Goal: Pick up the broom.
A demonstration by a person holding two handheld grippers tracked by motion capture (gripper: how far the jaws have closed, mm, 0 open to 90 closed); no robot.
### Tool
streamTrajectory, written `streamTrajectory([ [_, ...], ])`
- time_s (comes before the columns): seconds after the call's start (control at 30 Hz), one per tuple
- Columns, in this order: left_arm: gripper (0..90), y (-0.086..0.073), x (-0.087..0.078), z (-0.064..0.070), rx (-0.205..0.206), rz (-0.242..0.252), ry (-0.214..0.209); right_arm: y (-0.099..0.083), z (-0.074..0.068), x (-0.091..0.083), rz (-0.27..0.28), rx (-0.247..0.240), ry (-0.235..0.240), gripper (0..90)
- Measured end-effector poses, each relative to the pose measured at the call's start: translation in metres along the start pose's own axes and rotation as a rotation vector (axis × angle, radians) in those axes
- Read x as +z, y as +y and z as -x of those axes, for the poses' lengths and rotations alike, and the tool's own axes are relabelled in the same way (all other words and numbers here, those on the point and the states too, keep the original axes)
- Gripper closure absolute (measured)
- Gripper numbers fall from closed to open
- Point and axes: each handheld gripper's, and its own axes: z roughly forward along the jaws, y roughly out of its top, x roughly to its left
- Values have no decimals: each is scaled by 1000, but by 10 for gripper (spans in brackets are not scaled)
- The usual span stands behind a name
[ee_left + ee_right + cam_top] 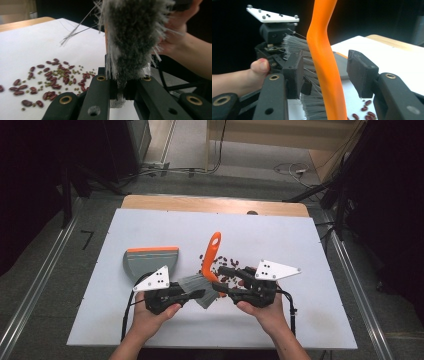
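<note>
Gripping the brush's (207, 270) grey bristles (130, 37), the left gripper (192, 296) is clenched; the right gripper's (226, 280) jaws stand released around its orange handle (323, 60), near beans (50, 77) on the desk (300, 245), right of the dustpan (147, 261).

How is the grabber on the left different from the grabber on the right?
The left gripper is shut on the grey bristles of the orange-handled brush, while the right gripper is open, its jaws either side of the orange handle without touching. The left one grips the brush's head end; the right one sits at its handle. Both are black with a pale three-cornered plate.
</note>
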Motion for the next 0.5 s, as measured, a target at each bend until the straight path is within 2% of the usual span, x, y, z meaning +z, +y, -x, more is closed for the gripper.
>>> streamTrajectory([
  [0.03, 857, 0, 0, 0, 0, 0, 0, 0, 0, 0, 0, 0, 0, 468],
  [0.07, 857, 0, 0, 0, 5, 8, -26, -1, 0, 0, -12, -8, 39, 472],
  [0.13, 857, 0, -1, 0, 12, 6, -37, -2, 1, 1, -17, 1, 66, 474],
  [0.17, 857, 1, 0, 1, 17, 7, -54, -3, 2, 2, -19, 5, 76, 481],
  [0.5, 857, 1, 5, 5, 38, -7, -107, -8, 1, 6, -51, 4, 146, 564],
])
